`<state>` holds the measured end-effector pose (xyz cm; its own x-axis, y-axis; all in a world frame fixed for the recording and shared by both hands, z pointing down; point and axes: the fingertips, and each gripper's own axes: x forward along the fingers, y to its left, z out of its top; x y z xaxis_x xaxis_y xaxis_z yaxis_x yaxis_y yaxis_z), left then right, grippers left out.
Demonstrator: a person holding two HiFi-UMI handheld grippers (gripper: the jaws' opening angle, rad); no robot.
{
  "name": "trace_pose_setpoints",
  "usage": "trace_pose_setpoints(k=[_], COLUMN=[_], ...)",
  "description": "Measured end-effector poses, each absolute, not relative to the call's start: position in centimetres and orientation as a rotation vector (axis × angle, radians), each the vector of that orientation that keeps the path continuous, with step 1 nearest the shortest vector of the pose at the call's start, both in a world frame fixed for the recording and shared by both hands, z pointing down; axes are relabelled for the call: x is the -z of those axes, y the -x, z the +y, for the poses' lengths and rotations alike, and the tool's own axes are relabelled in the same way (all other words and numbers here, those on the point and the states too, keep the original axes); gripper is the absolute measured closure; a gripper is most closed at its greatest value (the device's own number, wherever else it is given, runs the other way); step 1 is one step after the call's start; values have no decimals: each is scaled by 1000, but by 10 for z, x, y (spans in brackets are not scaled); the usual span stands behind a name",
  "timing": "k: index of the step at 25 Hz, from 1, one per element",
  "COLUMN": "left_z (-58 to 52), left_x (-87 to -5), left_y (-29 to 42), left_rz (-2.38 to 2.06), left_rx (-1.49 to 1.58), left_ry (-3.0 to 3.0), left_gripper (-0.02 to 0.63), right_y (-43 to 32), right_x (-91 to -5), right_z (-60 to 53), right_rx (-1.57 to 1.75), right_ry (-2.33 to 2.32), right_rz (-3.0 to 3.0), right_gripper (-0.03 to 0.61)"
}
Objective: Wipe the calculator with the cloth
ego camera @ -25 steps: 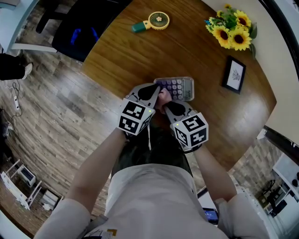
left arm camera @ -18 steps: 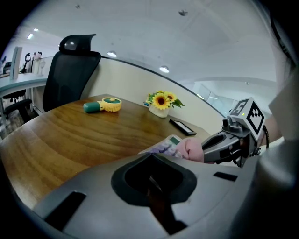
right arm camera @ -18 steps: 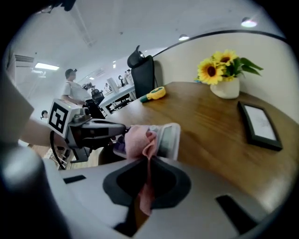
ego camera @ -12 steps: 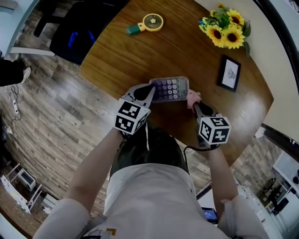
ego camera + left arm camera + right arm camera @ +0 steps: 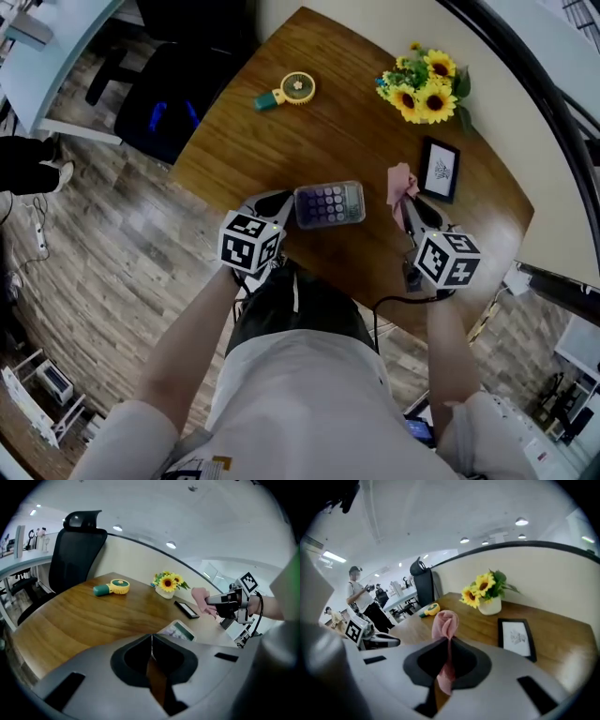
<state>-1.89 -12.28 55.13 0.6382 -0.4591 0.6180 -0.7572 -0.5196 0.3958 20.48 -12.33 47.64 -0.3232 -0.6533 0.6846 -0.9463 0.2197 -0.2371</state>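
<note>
In the head view, my left claw (image 5: 284,200) lay with its tip at the left edge of the calculator (image 5: 328,203), which sat flat and keys-up on the desk (image 5: 309,141), near the front edge. Whether the tip truly touched it, I could not tell from there. My right claw (image 5: 405,202) stood apart to the calculator's right, holding the pink cloth (image 5: 401,182), which rose in a bunch near the picture frame (image 5: 438,170) and clear of the calculator. In the left gripper view, my jaws were pressed together with nothing between them, and the calculator (image 5: 180,631) lay just beyond and a little to the right of them. In the right gripper view, my jaws were clamped on the cloth (image 5: 444,620): a loose fold puffed out past the tips and a tail hung down behind them. I judged the cloth soft, limp and light, apt to fold over instead of pushing back, so the free fold ahead of the tips was the part to press and drag. The calculator looked to be a light, stiff plastic slab, likely to skate on the smooth wood, so I reckoned it was best braced at its side edge, not on the keys or display.
</note>
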Motion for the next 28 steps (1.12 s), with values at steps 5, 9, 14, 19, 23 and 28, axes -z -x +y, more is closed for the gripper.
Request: trace_pose_setpoints(k=[5, 9, 14, 19, 23, 28], left_z=[-145, -162, -181, -189, -188, -175], left_x=[-498, -446, -369, -287, -226, -163], left_y=[44, 57, 69, 84, 86, 91], left_rz=[-1059, -1136, -1245, -1392, -1485, -1558], left_rx=[-545, -556, -505, -433, -416, -286], left_ry=[-2247, -2351, -2486, -2600, -2723, -2797], left_gripper=[609, 609, 609, 609, 609, 609], right_y=[-176, -157, -141, -130, -121, -115], right_x=[-400, -334, -260, -194, -144, -98], right_z=[-148, -163, -170, -166, -161, -146], right_rx=[-699, -552, -384, -261, -114, 3], right_ry=[-1449, -1444, -1449, -1527, -1553, -1572], right_rz=[-2245, -2366, -2486, -2586, -2650, -2724], right_gripper=[554, 554, 552, 552, 552, 552])
